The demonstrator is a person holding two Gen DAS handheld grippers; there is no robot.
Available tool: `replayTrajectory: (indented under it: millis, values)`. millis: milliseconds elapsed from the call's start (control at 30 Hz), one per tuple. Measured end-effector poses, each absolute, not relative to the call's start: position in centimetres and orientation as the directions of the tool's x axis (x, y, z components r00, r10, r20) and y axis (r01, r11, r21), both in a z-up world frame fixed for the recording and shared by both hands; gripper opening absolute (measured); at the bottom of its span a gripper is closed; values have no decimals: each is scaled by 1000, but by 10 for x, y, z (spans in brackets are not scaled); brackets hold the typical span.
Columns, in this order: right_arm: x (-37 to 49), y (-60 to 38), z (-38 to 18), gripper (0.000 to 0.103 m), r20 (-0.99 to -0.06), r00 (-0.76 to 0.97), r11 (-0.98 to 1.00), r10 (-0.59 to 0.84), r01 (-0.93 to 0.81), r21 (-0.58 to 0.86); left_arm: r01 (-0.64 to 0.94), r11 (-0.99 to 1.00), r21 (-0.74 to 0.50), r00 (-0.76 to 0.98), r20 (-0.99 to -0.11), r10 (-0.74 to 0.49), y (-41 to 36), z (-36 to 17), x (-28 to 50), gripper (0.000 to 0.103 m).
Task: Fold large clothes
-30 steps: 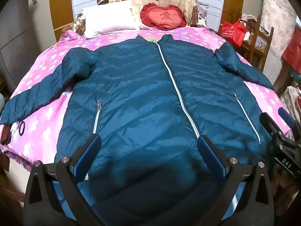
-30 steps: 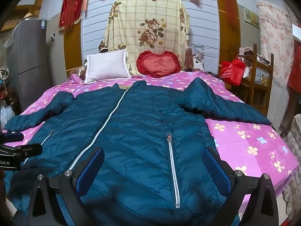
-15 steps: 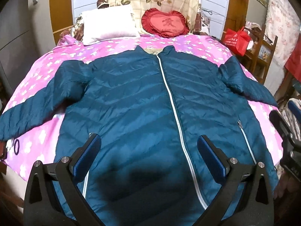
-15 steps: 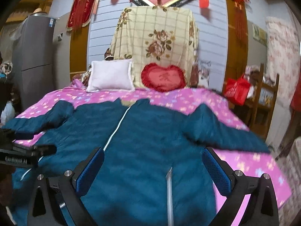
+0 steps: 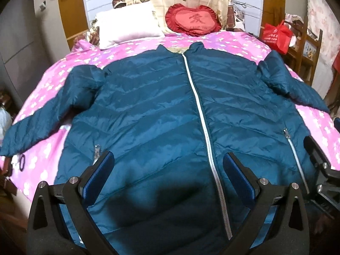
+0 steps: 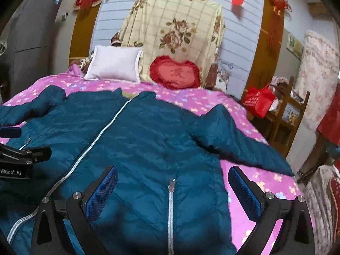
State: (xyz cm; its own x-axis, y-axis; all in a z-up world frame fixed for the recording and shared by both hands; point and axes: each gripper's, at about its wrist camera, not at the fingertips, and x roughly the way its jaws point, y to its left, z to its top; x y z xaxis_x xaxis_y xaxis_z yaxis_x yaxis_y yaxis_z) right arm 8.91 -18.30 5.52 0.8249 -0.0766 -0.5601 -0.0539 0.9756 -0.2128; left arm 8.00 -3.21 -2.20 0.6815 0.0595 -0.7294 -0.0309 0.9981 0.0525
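Teal quilted jacket (image 5: 161, 110), zipped, lying flat and front-up across the pink floral bedspread (image 5: 231, 42), sleeves spread to left and right. Left gripper (image 5: 167, 174) and right gripper (image 6: 173, 191) hover above the near hem, jaws spread wide, holding nothing. White pillow (image 6: 114, 63) and red heart cushion (image 6: 175, 74) at the far end.

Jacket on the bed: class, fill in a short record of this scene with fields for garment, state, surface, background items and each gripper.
garment: teal jacket
state: spread flat, zipper closed, sleeves out to both sides
surface: pink bed
background: white pillow, red cushion
left gripper: open, empty
right gripper: open, empty
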Motion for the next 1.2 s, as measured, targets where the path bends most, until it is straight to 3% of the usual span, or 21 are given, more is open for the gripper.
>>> replayTrajectory:
  millis: [400, 767, 1200]
  values:
    - [103, -205, 52, 103, -643, 762, 997, -76, 53, -55, -42, 999, -4, 662, -749, 25, -23, -27, 83, 103]
    - [116, -203, 42, 103, -680, 715, 986, -164, 123, -109, -59, 997, -44, 626, -780, 2, -16, -35, 89, 103]
    - [123, -198, 40, 103, -692, 704, 987, -159, 116, -110, -58, 996, -60, 599, -801, -14, -13, -40, 93, 103]
